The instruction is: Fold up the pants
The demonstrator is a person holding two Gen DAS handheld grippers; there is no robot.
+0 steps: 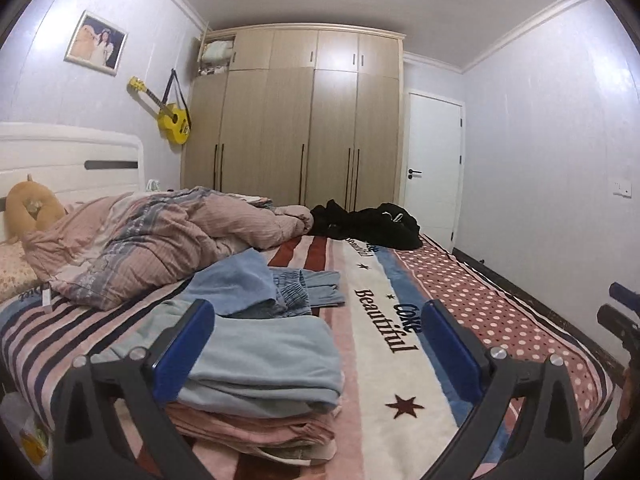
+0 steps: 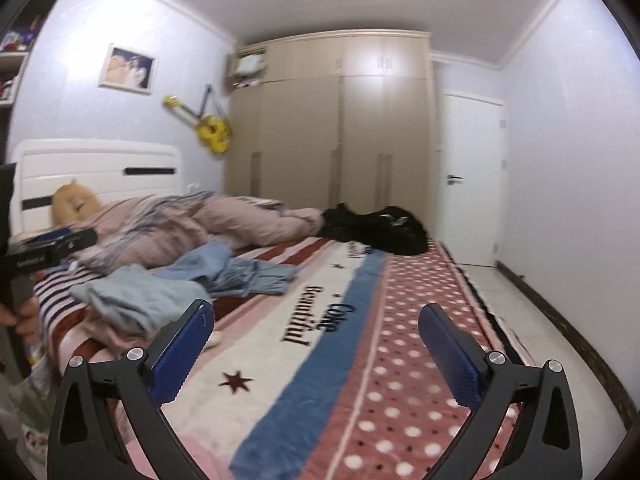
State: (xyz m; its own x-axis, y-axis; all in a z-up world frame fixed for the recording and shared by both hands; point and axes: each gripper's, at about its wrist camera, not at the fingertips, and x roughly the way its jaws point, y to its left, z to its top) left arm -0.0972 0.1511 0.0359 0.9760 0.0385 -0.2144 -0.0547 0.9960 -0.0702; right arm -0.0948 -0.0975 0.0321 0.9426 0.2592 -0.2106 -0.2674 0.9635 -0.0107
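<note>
A stack of folded clothes (image 1: 260, 368), light blue on top and pink beneath, lies at the near left of the bed. Just behind it is a crumpled pair of blue pants (image 1: 296, 288), unfolded. My left gripper (image 1: 318, 312) hovers open over the stack's right edge, holding nothing. In the right wrist view my right gripper (image 2: 316, 312) is open and empty above the blanket, right of the stack (image 2: 140, 300) and the blue pants (image 2: 248, 274). A pile of black clothes (image 2: 376, 228) sits at the far end of the bed.
The bed carries a striped and dotted blanket (image 1: 400, 360) with lettering. A bunched pink duvet (image 1: 160, 240) and a tan plush toy (image 1: 28, 212) lie by the white headboard. A wardrobe (image 1: 296, 128) and white door (image 1: 434, 168) stand behind; floor runs along the bed's right side (image 2: 532, 320).
</note>
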